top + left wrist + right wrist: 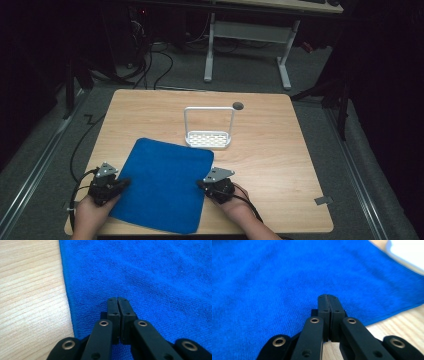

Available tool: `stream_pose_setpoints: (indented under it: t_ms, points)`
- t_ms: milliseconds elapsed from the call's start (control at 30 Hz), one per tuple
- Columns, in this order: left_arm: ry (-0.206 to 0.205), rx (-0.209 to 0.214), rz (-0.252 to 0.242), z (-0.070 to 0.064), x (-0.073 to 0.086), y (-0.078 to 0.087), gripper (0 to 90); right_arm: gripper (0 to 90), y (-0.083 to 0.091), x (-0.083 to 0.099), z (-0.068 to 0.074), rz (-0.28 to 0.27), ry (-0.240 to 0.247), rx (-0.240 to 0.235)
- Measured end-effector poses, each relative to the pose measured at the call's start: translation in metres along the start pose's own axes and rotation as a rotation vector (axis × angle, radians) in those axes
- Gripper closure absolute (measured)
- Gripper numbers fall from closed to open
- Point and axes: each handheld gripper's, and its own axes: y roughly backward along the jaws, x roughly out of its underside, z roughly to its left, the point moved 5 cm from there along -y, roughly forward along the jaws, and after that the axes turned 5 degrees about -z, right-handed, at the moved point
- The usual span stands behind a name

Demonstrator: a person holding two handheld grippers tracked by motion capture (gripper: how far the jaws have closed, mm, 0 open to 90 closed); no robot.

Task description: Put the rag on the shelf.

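Blue cloth spread flat on the near half of the wooden table, turned a bit askew, near edge just about at the table's front edge. Looks laid out smooth on purpose, probably so both side edges can be reached at once for a fold or a lift.

Left gripper parked at the cloth's left edge, tips pointing inward over the fabric. Jaws pressed tight together, no gap, nothing visibly pinched between them, just sitting low over the terry.

Right gripper mirrored at the right edge, tips just past the hem. Same deal: jaws closed flat against each other, no fabric caught as far as can be told.

Symmetric placement, one per side, roughly level with each other. Guessing a two-handed grab coming up, but would need opening first.

White wire-framed rack standing upright just beyond the cloth's far corner, close to it, maybe the hanging spot. Small dark round thing behind it, too tiny to identify.

Brands or writing: none readable anywhere, no tag on the cloth, no print on the rack.
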Motion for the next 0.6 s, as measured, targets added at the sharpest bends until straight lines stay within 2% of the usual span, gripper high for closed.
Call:
stream_pose_setpoints:
  t_ms: [100,167,400,467,500,533,567,600]
  points:
    - [-0.001,0.004,-0.008,-0.001,0.002,0.001,89.0,90.0,-0.007,0.003,-0.001,0.035,-0.013,-0.008]
    - [0.006,0.011,-0.015,-0.001,0.003,0.001,88.9,90.0,-0.008,0.004,-0.003,0.038,-0.028,-0.018]
    - [0.000,0.032,-0.010,-0.003,0.002,0.001,88.5,90.0,-0.004,0.007,-0.003,0.043,-0.017,-0.006]
    - [-0.010,0.048,-0.005,-0.007,0.002,0.000,88.5,90.0,0.001,0.011,-0.005,0.044,-0.024,0.002]
    - [-0.024,0.066,0.003,-0.014,0.002,0.000,88.5,90.0,0.004,0.012,-0.007,0.045,-0.024,0.005]
    - [-0.024,0.066,0.003,-0.014,0.002,0.000,88.5,90.0,0.004,0.012,-0.007,0.045,-0.024,0.005]
    - [-0.040,0.087,0.010,-0.022,0.002,-0.001,88.5,90.0,0.009,0.016,-0.009,0.045,-0.032,0.017]
    - [-0.040,0.087,0.010,-0.022,0.002,-0.001,88.5,90.0,0.009,0.016,-0.009,0.045,-0.032,0.017]
